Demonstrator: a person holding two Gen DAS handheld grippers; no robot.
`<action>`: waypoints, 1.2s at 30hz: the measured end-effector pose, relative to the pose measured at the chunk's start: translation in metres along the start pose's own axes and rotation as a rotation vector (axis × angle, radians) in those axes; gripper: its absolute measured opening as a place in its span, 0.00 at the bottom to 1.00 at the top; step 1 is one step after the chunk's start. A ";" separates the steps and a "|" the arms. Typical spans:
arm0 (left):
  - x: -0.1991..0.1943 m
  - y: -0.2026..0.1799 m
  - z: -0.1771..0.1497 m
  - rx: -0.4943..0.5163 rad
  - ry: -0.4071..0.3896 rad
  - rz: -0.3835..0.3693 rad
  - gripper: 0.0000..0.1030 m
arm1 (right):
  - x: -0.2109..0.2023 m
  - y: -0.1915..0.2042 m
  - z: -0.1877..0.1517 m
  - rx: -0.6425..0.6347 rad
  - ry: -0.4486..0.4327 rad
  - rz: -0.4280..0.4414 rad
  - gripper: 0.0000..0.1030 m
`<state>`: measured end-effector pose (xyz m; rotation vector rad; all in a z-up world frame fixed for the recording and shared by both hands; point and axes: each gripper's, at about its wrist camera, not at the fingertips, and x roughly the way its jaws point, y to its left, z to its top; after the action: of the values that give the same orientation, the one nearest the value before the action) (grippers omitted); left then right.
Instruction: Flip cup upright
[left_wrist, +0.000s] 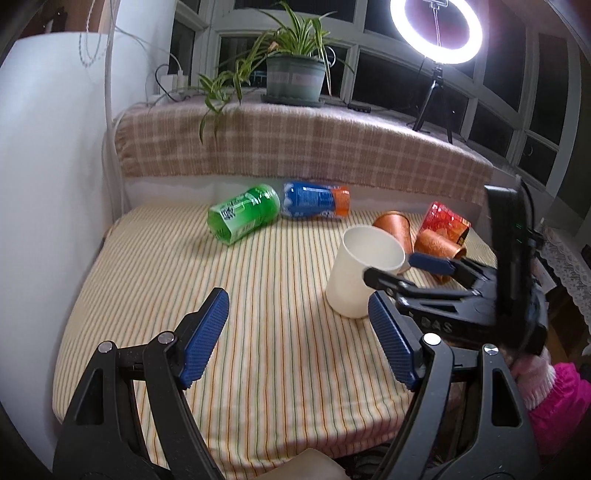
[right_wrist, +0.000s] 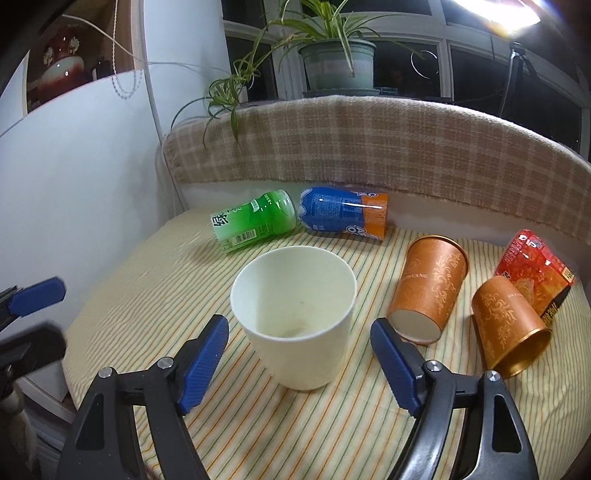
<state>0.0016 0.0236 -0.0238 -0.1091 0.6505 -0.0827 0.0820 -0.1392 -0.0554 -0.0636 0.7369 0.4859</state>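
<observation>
Just beside upright white cup (right_wrist: 295, 314), two orange cups (right_wrist: 430, 286) lie tipped.

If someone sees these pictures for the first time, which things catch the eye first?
The white cup stands upright, mouth up, in the middle of the striped cloth, between the open right tongs. Behind it lie a green bottle and a blue-orange one; to its right, two orange cups lie tipped over.
</observation>
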 end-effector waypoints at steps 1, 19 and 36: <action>0.000 -0.001 0.001 0.001 -0.008 0.002 0.78 | -0.004 0.000 0.000 0.003 -0.006 -0.002 0.79; -0.021 -0.010 0.016 0.005 -0.224 0.106 0.98 | -0.097 -0.015 -0.014 0.057 -0.199 -0.167 1.00; -0.027 -0.016 0.014 0.029 -0.256 0.147 1.00 | -0.121 -0.024 -0.014 0.090 -0.276 -0.254 1.00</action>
<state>-0.0118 0.0120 0.0056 -0.0429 0.3999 0.0628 0.0071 -0.2127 0.0112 -0.0051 0.4705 0.2128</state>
